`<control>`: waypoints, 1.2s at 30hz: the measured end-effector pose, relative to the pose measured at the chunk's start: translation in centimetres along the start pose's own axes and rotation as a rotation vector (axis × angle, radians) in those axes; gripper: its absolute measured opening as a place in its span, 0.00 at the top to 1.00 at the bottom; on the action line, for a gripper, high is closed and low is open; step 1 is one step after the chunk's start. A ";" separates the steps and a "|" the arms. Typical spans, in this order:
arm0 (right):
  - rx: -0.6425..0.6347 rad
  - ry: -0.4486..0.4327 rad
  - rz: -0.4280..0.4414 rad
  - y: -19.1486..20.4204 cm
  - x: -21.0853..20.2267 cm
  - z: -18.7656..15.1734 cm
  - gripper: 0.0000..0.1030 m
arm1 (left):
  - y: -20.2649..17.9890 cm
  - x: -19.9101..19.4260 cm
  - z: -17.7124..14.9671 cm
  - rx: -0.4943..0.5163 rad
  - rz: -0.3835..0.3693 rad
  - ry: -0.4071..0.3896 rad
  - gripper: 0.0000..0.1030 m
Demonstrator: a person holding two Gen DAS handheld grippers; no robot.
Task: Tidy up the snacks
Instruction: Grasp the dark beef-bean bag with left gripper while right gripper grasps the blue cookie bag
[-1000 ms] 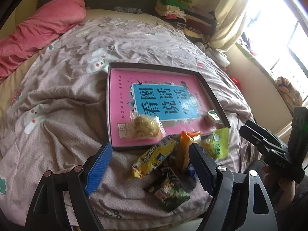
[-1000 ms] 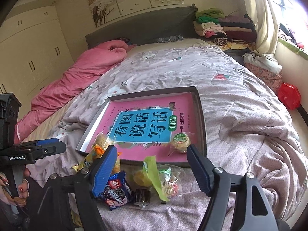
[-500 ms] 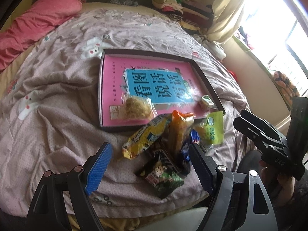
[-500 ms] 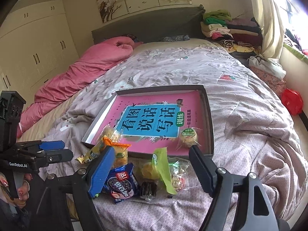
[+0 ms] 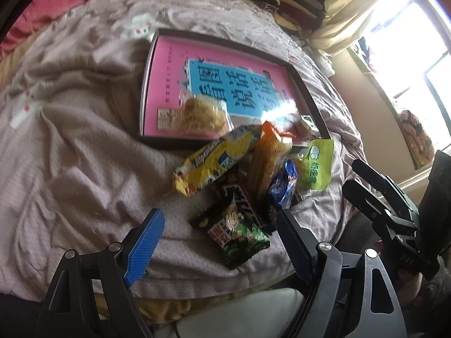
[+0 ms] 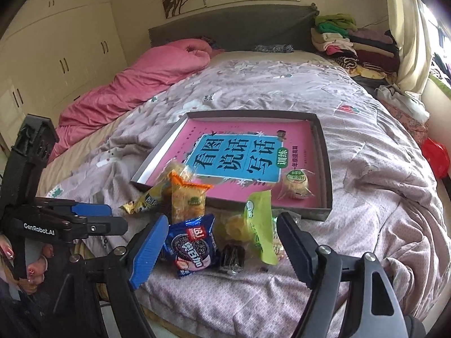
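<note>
Since before: left gripper (image 5: 218, 232) has been dipping closer to the snack pile, so the packets are sitting higher and larger in its view.
Left claw: jaws spread, released, hovering over the green packet (image 5: 235, 232) without touching.
Right claw: right gripper (image 6: 222, 235) gaping, gripping nothing, the blue cookie packet (image 6: 193, 243) lying between its fingers.
Long axes: yellow packet (image 5: 214, 163) is running diagonally up toward the tray (image 5: 146, 84); orange packet (image 5: 267, 160) is pointing at it, nearly upright.
Hand pose: both tilting downward at the bed edge.
Right view only: round cake (image 6: 294, 181) sitting in the tray's near right corner.
</note>
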State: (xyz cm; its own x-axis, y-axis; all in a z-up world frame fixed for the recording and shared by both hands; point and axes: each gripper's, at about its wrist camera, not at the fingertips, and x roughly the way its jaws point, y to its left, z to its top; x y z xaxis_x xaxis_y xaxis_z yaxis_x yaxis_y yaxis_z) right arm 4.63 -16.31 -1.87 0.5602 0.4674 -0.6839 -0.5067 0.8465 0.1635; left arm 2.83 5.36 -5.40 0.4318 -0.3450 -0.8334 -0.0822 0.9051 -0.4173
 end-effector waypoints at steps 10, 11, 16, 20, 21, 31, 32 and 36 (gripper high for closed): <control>-0.020 0.049 -0.001 0.5 0.8 -0.9 0.24 | 0.7 1.3 -0.9 -0.060 -0.049 0.057 0.20; -0.026 0.056 -0.001 0.6 0.9 -1.0 0.24 | 0.7 1.4 -0.9 -0.064 -0.053 0.061 0.20; -0.060 0.078 0.003 1.4 1.3 -1.4 0.24 | 1.0 2.0 -1.2 -0.078 -0.073 0.088 0.20; -0.079 0.096 0.001 1.7 1.6 -1.8 0.24 | 0.8 2.6 -1.6 -0.088 -0.092 0.113 0.20; -0.086 0.100 -0.002 1.8 1.7 -1.9 0.24 | 0.9 2.7 -1.6 -0.092 -0.096 0.117 0.20; -0.111 0.140 -0.010 2.1 2.7 -2.5 0.24 | 0.9 4.3 -1.9 -0.139 -0.166 0.160 0.21; -0.111 0.143 -0.011 2.1 2.8 -2.5 0.24 | 0.9 4.6 -1.8 -0.143 -0.173 0.166 0.21; -0.109 0.153 -0.013 2.0 3.1 -2.7 0.24 | 1.0 5.3 -1.7 -0.157 -0.183 0.177 0.22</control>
State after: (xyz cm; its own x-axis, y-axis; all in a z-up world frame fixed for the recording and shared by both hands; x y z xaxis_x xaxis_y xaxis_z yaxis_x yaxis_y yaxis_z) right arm 3.62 -13.85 -5.56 0.4650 0.4055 -0.7870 -0.5729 0.8155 0.0817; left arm 3.56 4.00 -10.84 0.2898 -0.5497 -0.7835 -0.1611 0.7789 -0.6061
